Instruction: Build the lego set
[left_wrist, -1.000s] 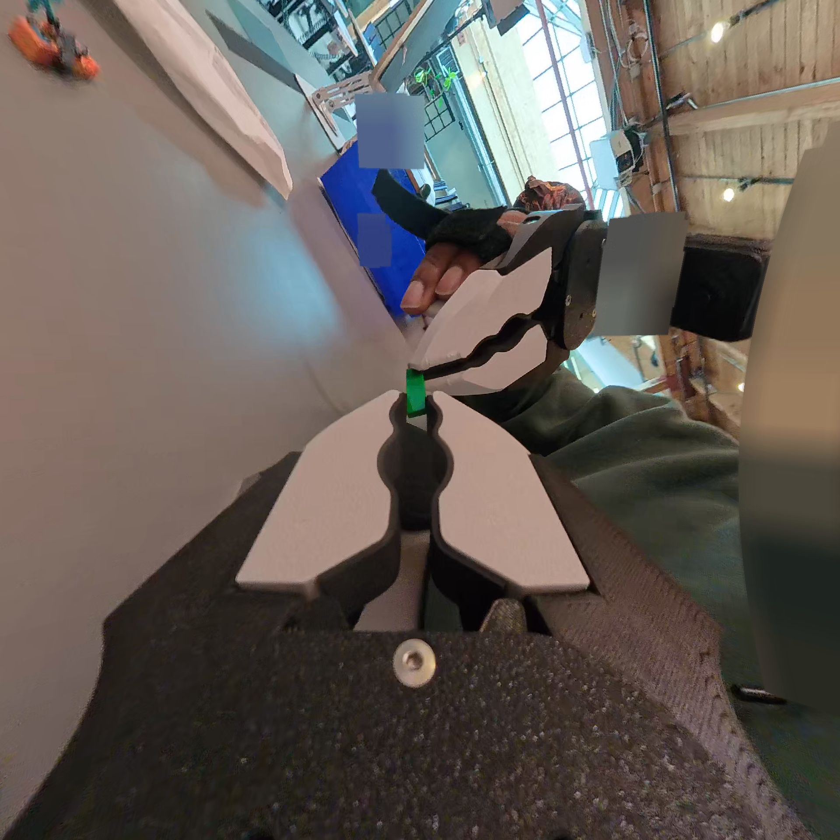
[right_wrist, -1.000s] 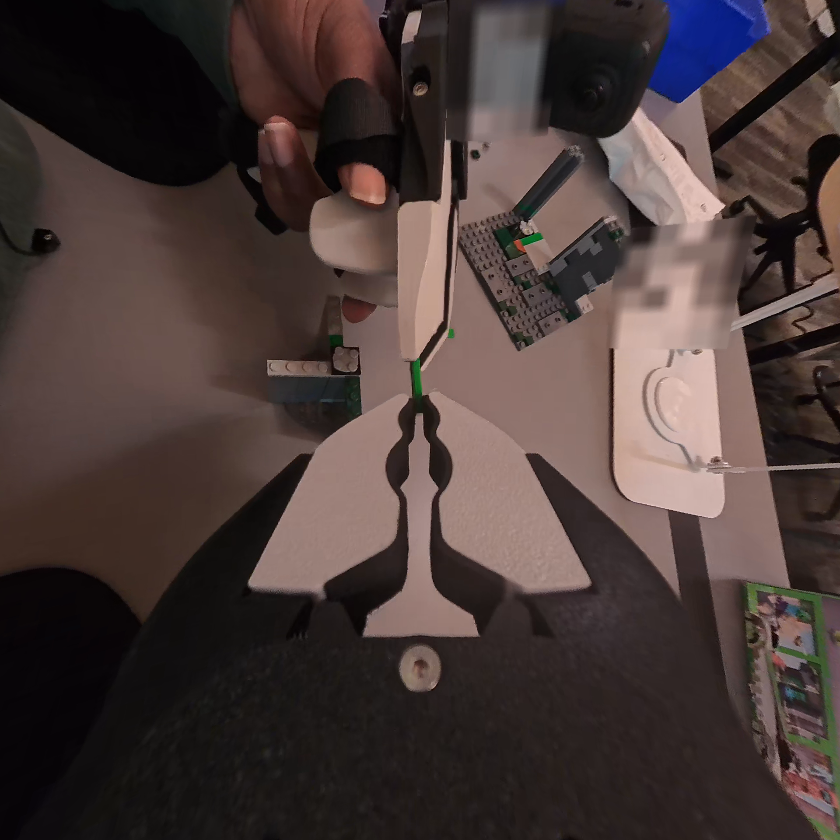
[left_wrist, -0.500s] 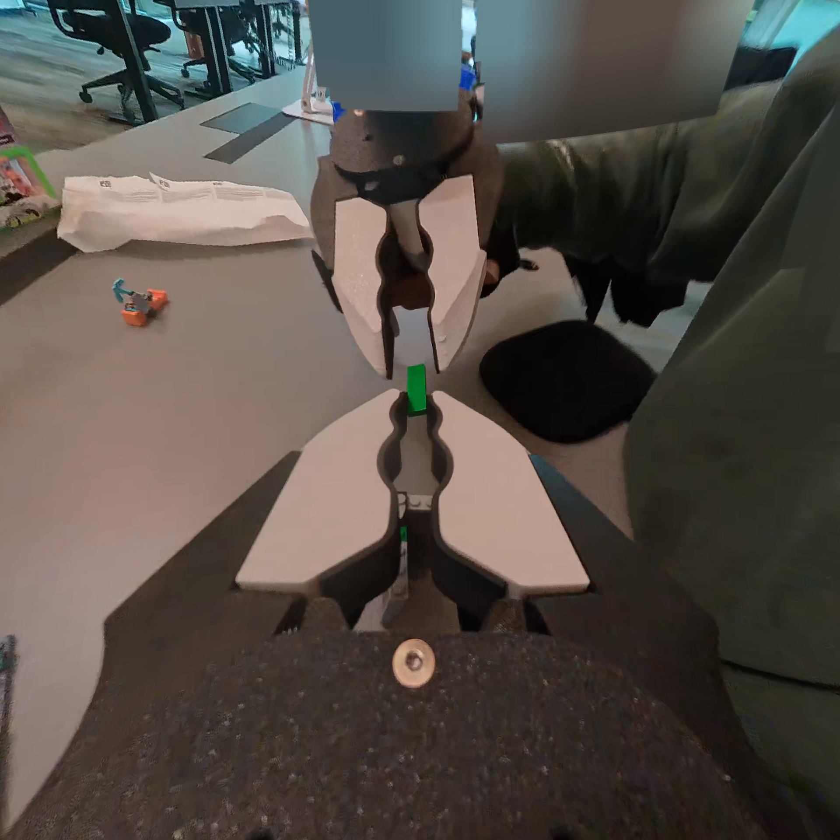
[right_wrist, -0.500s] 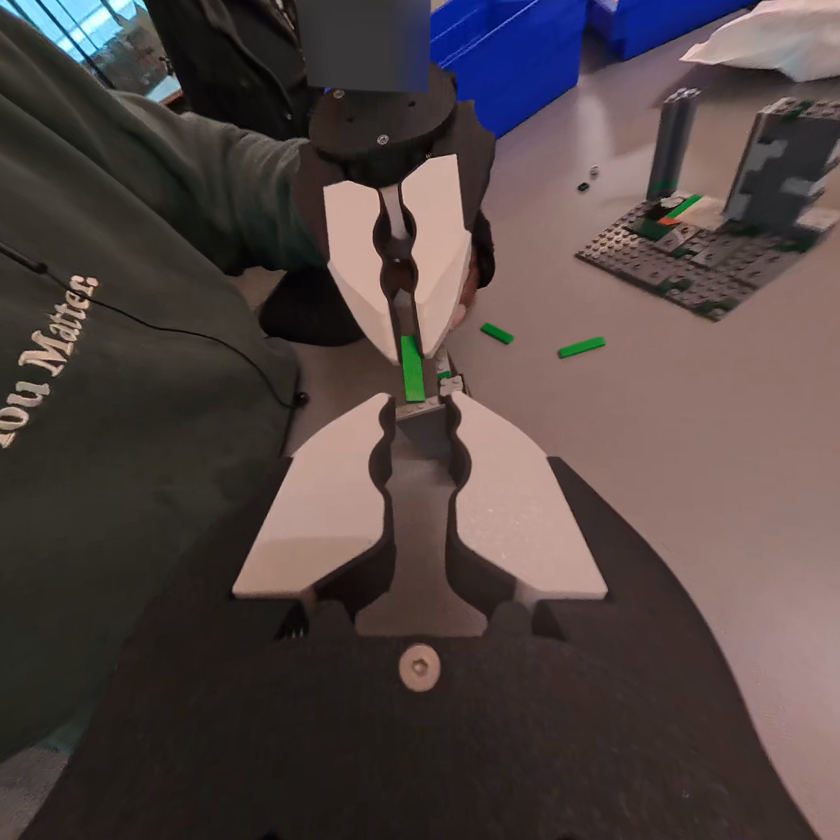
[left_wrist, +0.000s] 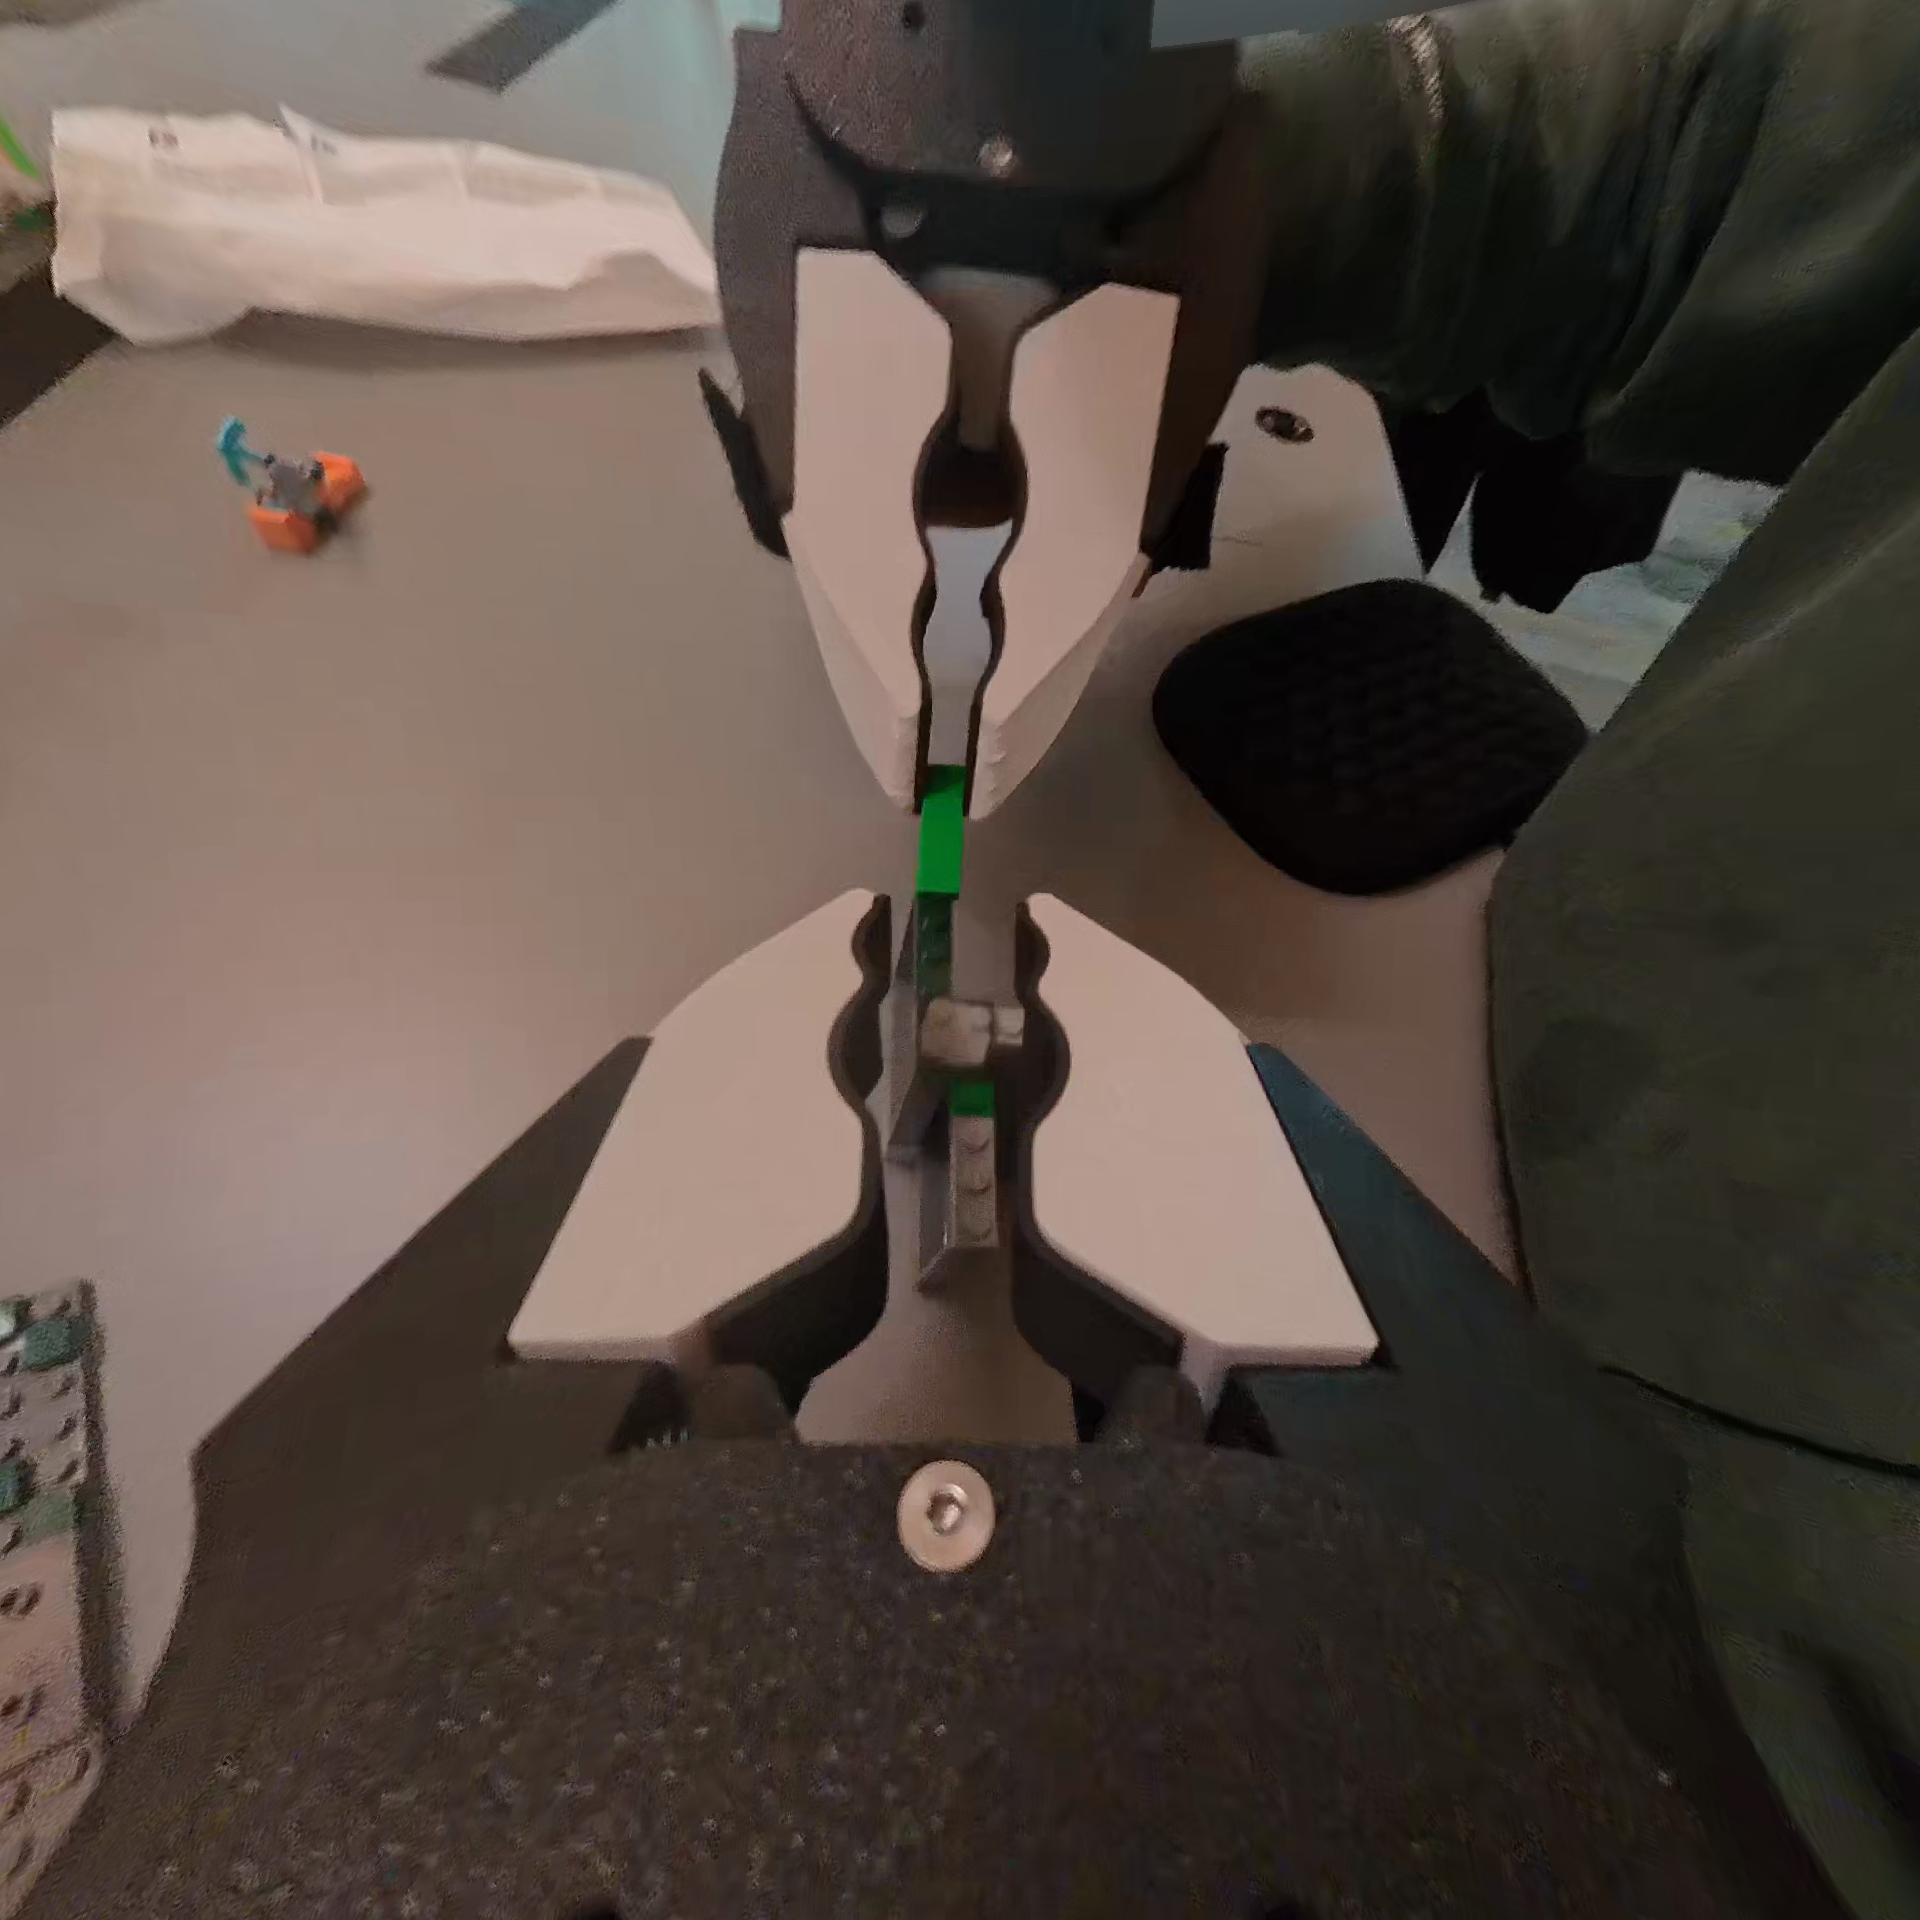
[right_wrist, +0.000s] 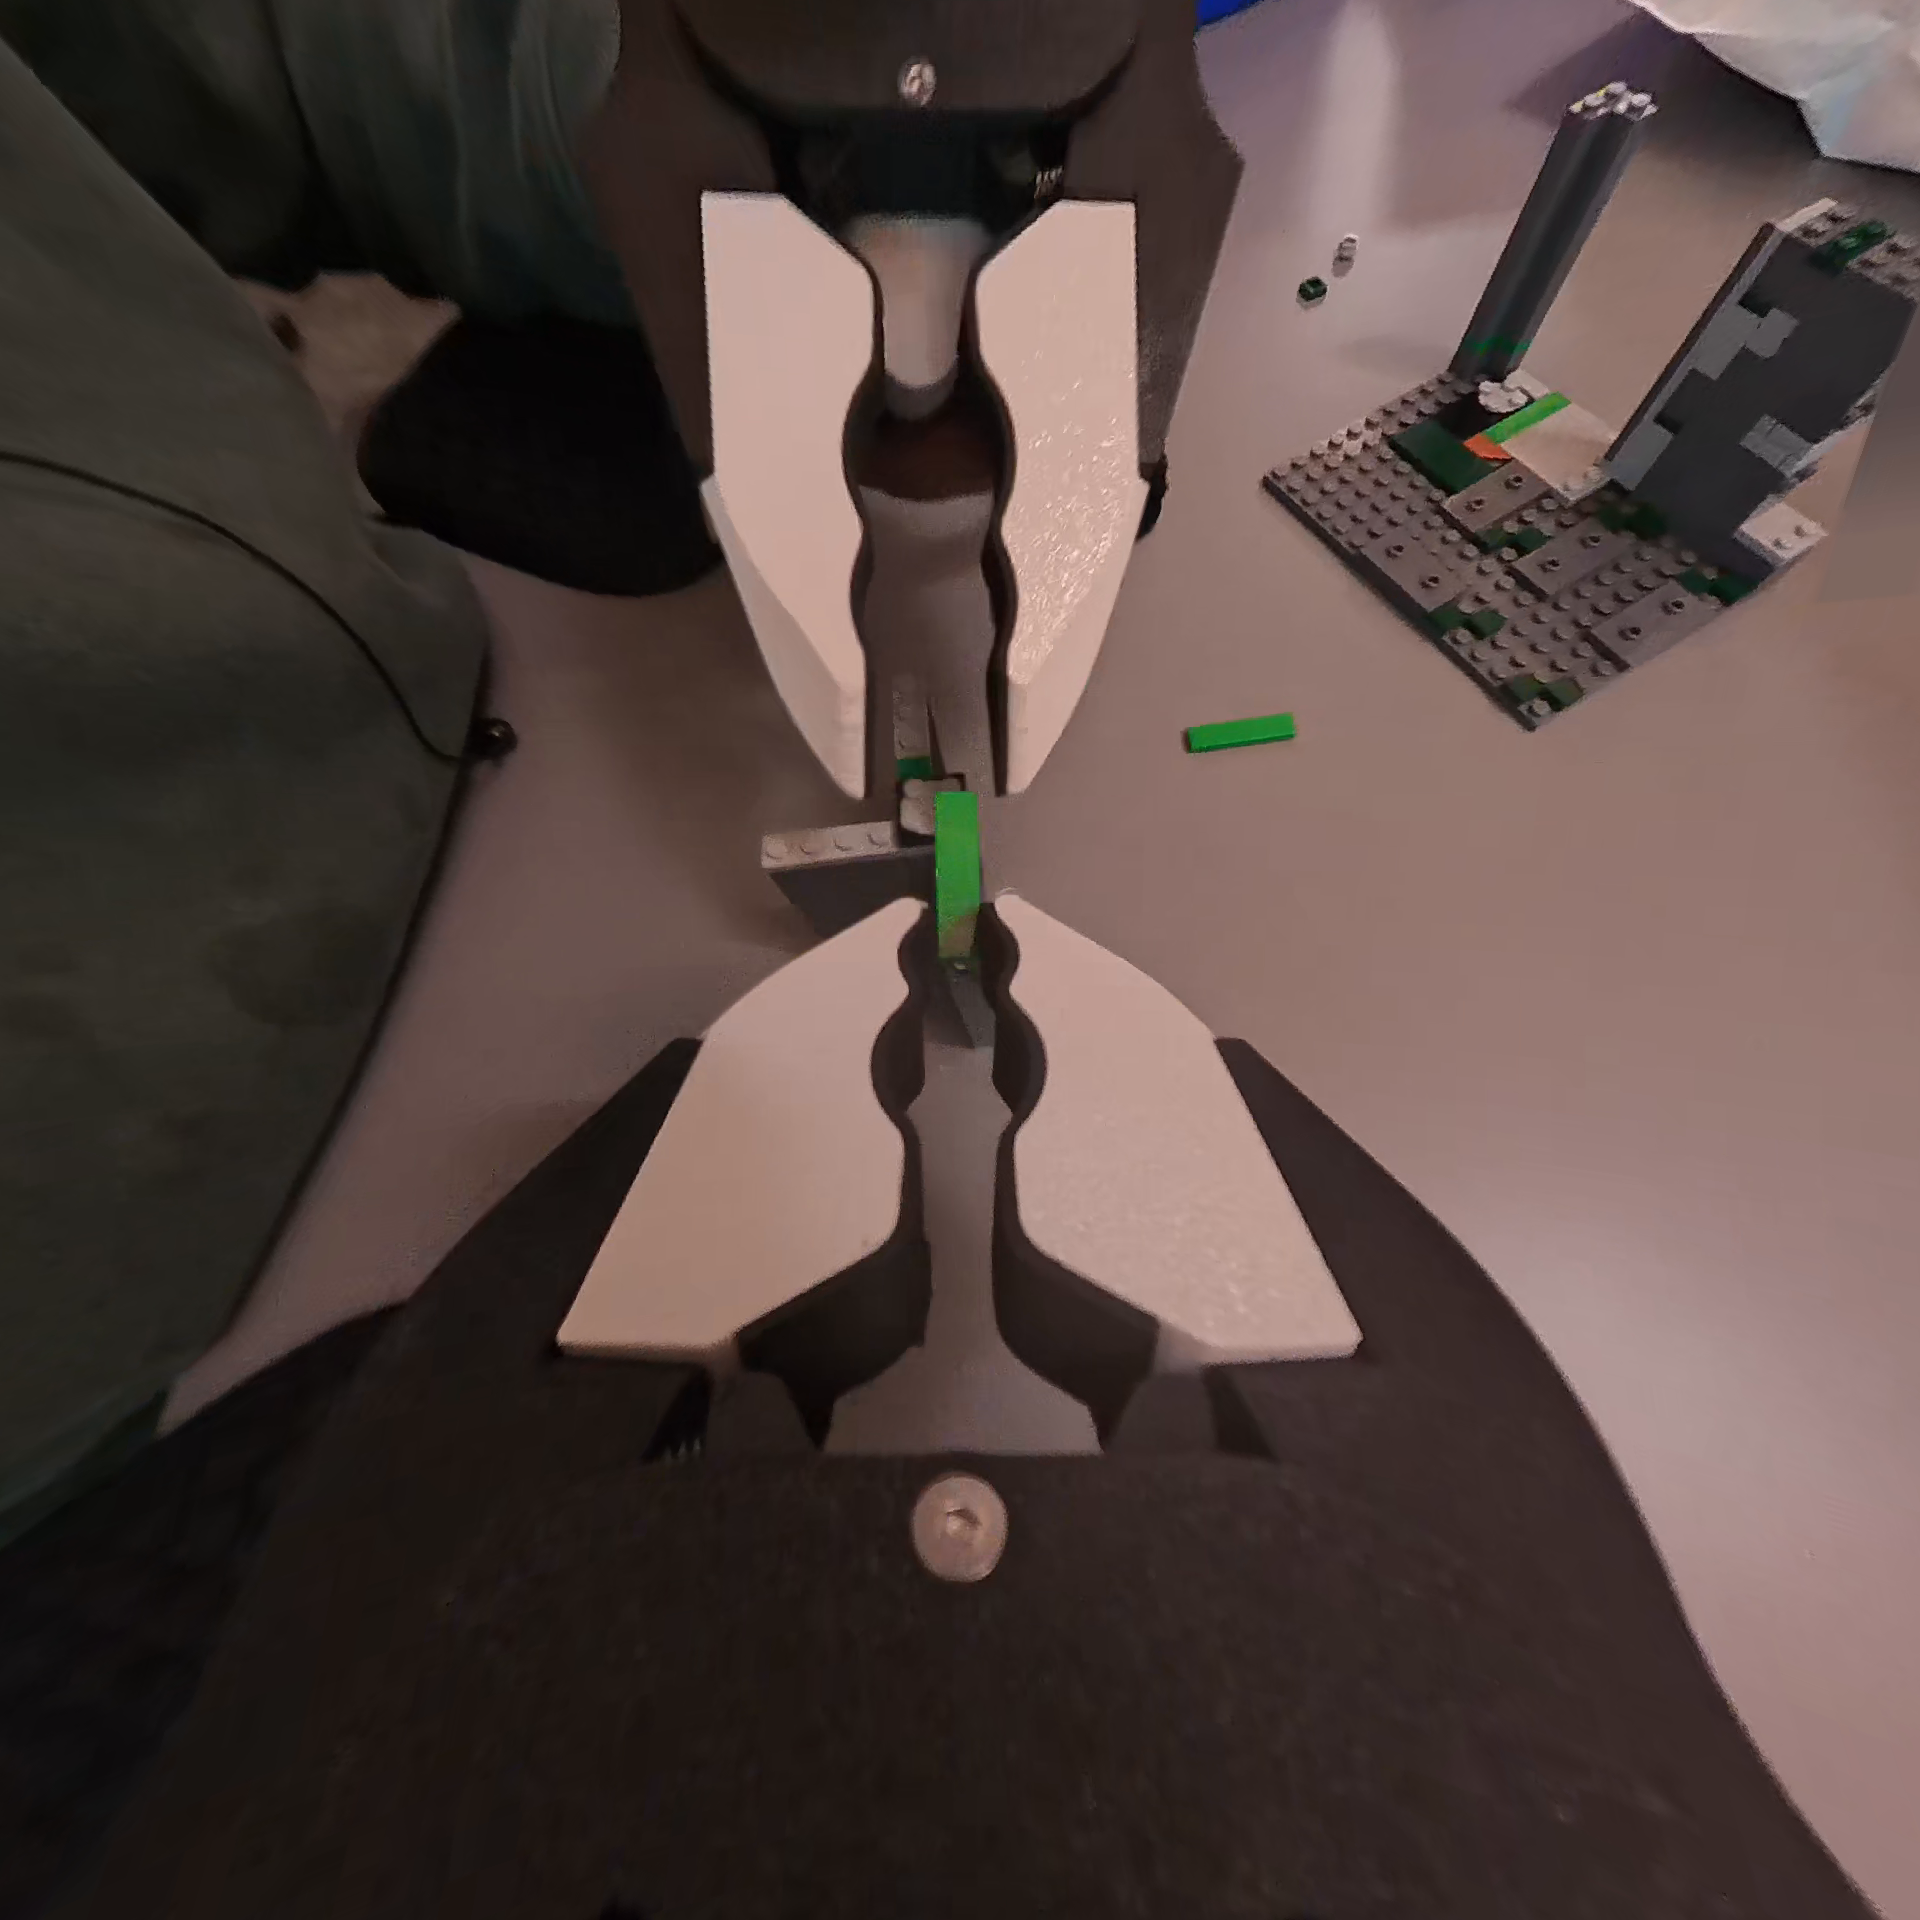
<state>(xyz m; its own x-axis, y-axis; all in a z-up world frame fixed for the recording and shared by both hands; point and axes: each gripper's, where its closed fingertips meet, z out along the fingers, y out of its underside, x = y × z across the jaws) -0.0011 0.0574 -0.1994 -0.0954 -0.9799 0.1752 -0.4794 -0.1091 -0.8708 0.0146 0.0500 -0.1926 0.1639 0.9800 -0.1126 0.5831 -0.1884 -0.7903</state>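
A green flat tile (right_wrist: 956, 862) stands on edge between the tips of my right gripper (right_wrist: 951, 914), which is shut on it. The left wrist view shows the same tile (left_wrist: 940, 847) in the right gripper (left_wrist: 942, 800) opposite. My left gripper (left_wrist: 958, 904) is open, tip to tip with the right one. A small grey brick assembly (left_wrist: 961, 1174) with a white stud and a green piece lies on the table between and below its fingers. The assembly (right_wrist: 831, 852) sits just under the tile. The left gripper (right_wrist: 932, 790) faces me in the right wrist view.
The main grey build on a studded baseplate (right_wrist: 1455, 561) with two towers stands right; its corner shows in the left wrist view (left_wrist: 42, 1455). Also around are a loose green tile (right_wrist: 1240, 732), a white bag (left_wrist: 343, 239), a small orange figure (left_wrist: 301, 494), a black pad (left_wrist: 1361, 738) and a person's green sleeve (left_wrist: 1714, 935). My left and right fingertips are right by each other.
The green tile has passed from my left gripper to my right. The left has opened, the right has closed on it. Both now sit low over the small grey assembly.
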